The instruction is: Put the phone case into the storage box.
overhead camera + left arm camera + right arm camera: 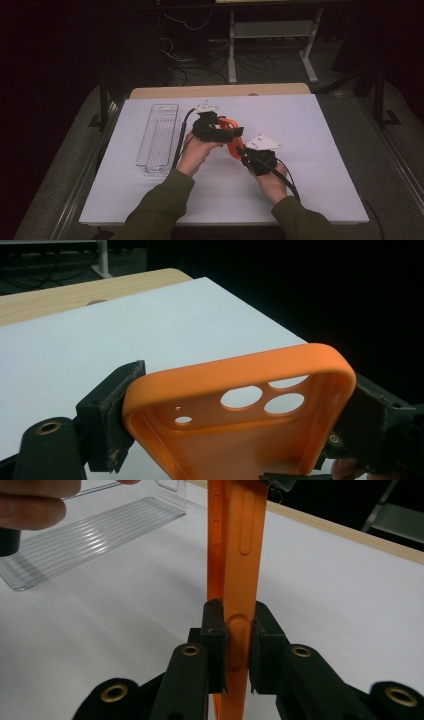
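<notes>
Orange phone case: soft shell with camera cut-outs, held in the air above the middle of the desk, between both grippers. Left gripper: clamped across the width of the case at its camera end, one pad on each long side, as the left gripper view shows. Right gripper: closed on the case's thin side edge, pads pressing either face of the rim near a side button. Clear plastic tray: long and ribbed, lying flat at the left of the desk, well apart from the case. White sheet covers the desk; bare wood strip at the far edge.
</notes>
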`<state>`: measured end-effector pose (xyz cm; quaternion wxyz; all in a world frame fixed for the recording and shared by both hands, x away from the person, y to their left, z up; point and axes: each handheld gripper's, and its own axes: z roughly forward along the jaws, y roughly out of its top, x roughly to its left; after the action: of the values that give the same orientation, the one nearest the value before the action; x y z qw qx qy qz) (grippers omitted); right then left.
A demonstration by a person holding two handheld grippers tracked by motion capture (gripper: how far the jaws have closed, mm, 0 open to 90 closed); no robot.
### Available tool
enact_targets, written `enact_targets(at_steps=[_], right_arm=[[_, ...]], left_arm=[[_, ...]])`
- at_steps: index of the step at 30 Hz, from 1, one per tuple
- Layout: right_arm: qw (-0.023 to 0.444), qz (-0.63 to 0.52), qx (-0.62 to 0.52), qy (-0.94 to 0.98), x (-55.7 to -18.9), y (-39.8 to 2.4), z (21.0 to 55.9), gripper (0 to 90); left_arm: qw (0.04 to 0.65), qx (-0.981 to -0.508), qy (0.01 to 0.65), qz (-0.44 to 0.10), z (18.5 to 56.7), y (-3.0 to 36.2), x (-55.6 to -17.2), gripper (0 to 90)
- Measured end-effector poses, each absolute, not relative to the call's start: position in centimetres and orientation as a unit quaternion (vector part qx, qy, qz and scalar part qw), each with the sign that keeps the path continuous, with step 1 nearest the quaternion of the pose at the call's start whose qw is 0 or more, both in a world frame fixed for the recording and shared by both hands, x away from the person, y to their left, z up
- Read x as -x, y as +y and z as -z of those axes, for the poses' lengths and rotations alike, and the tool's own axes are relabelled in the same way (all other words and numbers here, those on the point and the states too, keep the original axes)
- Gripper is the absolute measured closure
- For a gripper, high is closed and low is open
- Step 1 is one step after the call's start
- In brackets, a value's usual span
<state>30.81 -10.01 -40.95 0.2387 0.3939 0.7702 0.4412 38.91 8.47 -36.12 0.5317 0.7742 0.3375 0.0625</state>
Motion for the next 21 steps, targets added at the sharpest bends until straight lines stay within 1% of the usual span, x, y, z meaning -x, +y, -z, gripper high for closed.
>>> enact_targets(at_steps=[3, 7, 10, 15, 21], right_arm=[[0.237, -0.443, -0.388, 0.773, -30.86, -10.11, 40.87, 75.9], [0.229, -0.448, -0.382, 0.775, -30.84, -10.05, 40.84, 68.2], [0.220, -0.448, -0.381, 0.778, -30.87, -10.05, 40.81, 61.1], [0.209, -0.442, -0.374, 0.788, -31.00, -10.04, 40.80, 44.8], [0.191, -0.433, -0.362, 0.803, -31.25, -10.05, 40.89, 28.2]], left_arm=[[0.531, -0.776, 0.334, -0.065, 35.92, 8.39, -38.94, 14.7], [0.532, -0.776, 0.332, -0.070, 35.64, 8.37, -38.91, 15.0], [0.530, -0.778, 0.329, -0.074, 35.59, 8.38, -38.98, 15.0], [0.531, -0.778, 0.328, -0.072, 35.46, 8.37, -39.07, 15.1], [0.528, -0.780, 0.326, -0.076, 35.32, 8.47, -39.19, 15.1]])
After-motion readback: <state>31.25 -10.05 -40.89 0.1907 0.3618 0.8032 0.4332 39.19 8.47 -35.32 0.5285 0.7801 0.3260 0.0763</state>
